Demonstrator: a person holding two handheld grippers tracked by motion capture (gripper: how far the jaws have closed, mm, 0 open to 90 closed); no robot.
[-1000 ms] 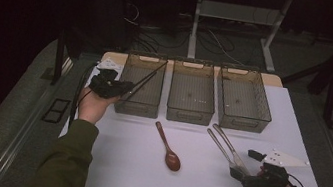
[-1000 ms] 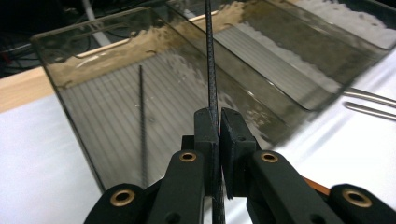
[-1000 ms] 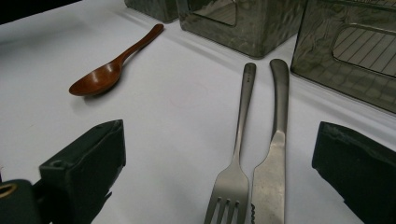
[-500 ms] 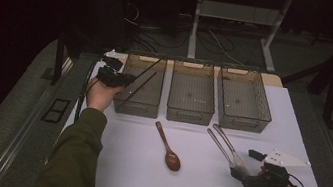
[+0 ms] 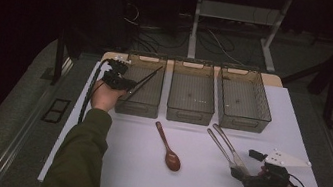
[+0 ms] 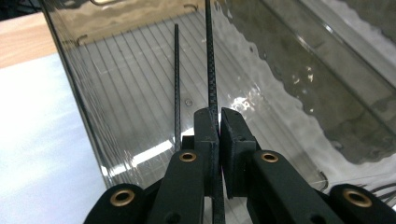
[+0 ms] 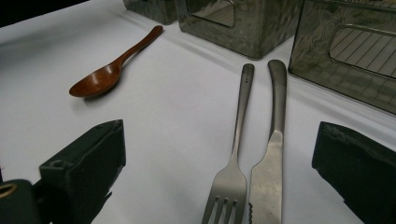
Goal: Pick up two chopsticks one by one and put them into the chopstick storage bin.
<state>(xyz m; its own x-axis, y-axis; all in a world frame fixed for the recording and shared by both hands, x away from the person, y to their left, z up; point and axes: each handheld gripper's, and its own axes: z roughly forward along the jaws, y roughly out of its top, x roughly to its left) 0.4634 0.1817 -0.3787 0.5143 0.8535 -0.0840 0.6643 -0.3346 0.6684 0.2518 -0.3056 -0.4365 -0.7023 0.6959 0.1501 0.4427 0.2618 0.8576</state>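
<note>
My left gripper [image 5: 126, 86] hovers at the near left corner of the left clear bin [image 5: 137, 110], shut on a pair of thin black chopsticks [image 5: 146, 79] that slant up and right across the bin. In the left gripper view one chopstick [image 6: 209, 56] is pinched between the jaws of the left gripper [image 6: 218, 112] and the other runs just left of them, over the bin's ribbed floor [image 6: 140, 107]. My right gripper [image 5: 238, 171] rests open on the white table, its jaws either side of a steel fork [image 7: 240, 121] and knife [image 7: 276, 116].
A brown wooden spoon [image 5: 168, 149] lies on the white table [image 5: 107, 165] in front of the middle bin [image 5: 189, 111]. The right bin [image 5: 243, 121] stands beside it. The spoon [image 7: 109, 70] lies left of the fork handle. Cables and table legs sit beyond the far edge.
My left hand has carried the chopsticks a little to the right and lower, closer over the left bin. The right gripper, fork, knife and spoon have stayed put.
</note>
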